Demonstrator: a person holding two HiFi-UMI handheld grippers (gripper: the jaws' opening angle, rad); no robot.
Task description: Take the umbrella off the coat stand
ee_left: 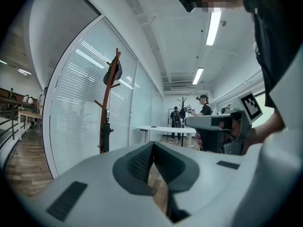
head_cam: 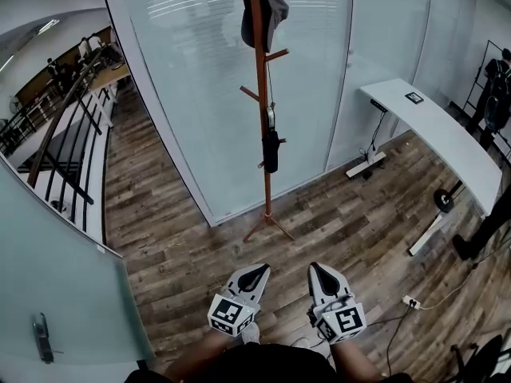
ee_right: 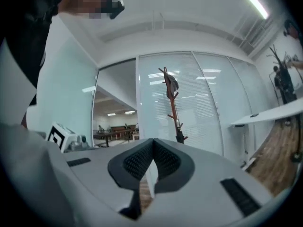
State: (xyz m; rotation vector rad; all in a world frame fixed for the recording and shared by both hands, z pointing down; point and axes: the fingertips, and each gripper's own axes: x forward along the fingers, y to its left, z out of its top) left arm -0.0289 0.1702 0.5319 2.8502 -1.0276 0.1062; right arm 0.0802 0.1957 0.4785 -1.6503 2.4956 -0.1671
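Observation:
A tall reddish wooden coat stand [head_cam: 260, 110] rises in front of a glass wall. A small folded black umbrella [head_cam: 271, 150] hangs by its strap from a lower peg, and a dark cap [head_cam: 267, 8] sits on top. In the left gripper view the umbrella [ee_left: 104, 137] shows far off to the left; in the right gripper view the same umbrella [ee_right: 180, 137] is small beyond the jaws. My left gripper [head_cam: 260, 269] and right gripper [head_cam: 318, 267] are held side by side low in the head view, well short of the stand. Both are shut with nothing in them.
A long white desk [head_cam: 444, 134] on white legs stands to the right, with cables and a wheel on the wooden floor [head_cam: 192, 246]. A glass partition [head_cam: 200, 94] runs behind the stand. A railing [head_cam: 64, 150] lies at far left. People [ee_left: 203, 109] stand in the distance.

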